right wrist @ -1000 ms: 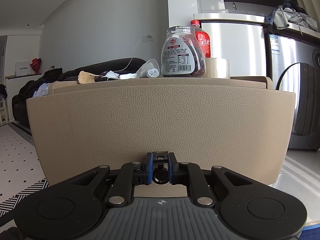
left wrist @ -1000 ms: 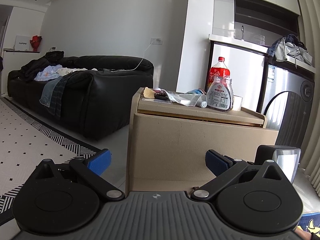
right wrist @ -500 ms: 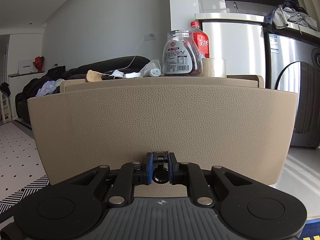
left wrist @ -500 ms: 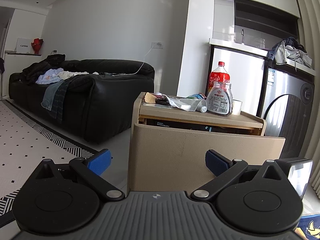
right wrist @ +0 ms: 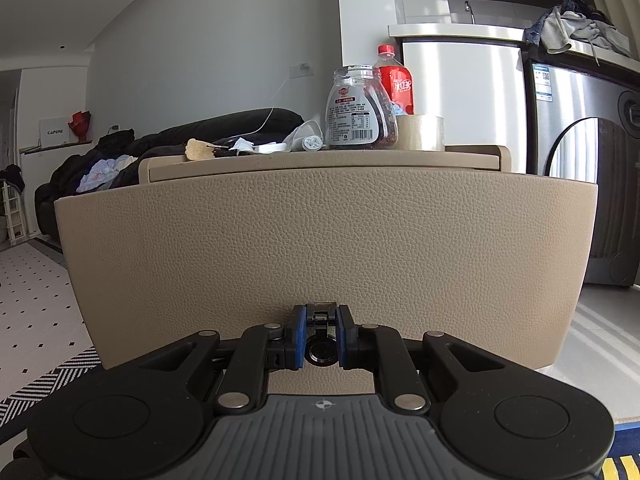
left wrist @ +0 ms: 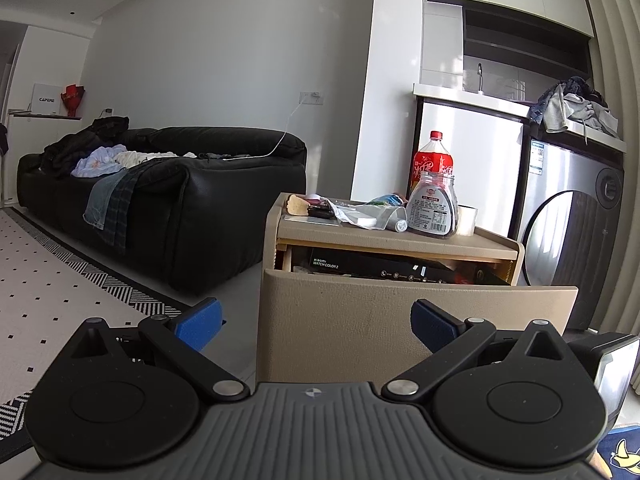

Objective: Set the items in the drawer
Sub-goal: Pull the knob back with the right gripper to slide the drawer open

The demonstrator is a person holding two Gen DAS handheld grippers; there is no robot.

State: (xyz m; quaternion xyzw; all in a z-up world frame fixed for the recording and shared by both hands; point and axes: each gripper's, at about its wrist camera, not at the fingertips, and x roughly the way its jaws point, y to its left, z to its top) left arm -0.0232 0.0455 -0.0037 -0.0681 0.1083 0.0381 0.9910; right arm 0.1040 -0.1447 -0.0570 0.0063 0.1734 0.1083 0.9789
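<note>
While the right gripper [right wrist: 320,338] pinched the small black knob [right wrist: 320,350] low on the drawer front, its blue pads [right wrist: 298,338] pressed against either side of it, the left gripper [left wrist: 318,320] hung spread wide with nothing between its fingers. That left tool sat back from the cabinet, its blue fingertips [left wrist: 200,318] framing the lower corner of the drawer [left wrist: 400,312].

The drawer stood pulled partly out of the beige cabinet [left wrist: 400,244], its leather-look front well forward of the top shelf. Inside, a long black box [left wrist: 360,266] lay along the back, lettered in white; other dark contents beside it were too dim to make out.

On the cabinet top stood a clear jar [left wrist: 433,210] of dark contents with a white label, a red-capped soda bottle [left wrist: 431,162] just behind it, and a roll of tape [left wrist: 466,220] touching the jar's right side. To the left lay a small tube [left wrist: 398,225], crumpled wrappers [left wrist: 360,216] and a pale round biscuit-like piece [left wrist: 298,205] near the far edge.

A black sofa [left wrist: 180,200] strewn with clothes stood to the left, and a washer [left wrist: 580,248] to the right.
</note>
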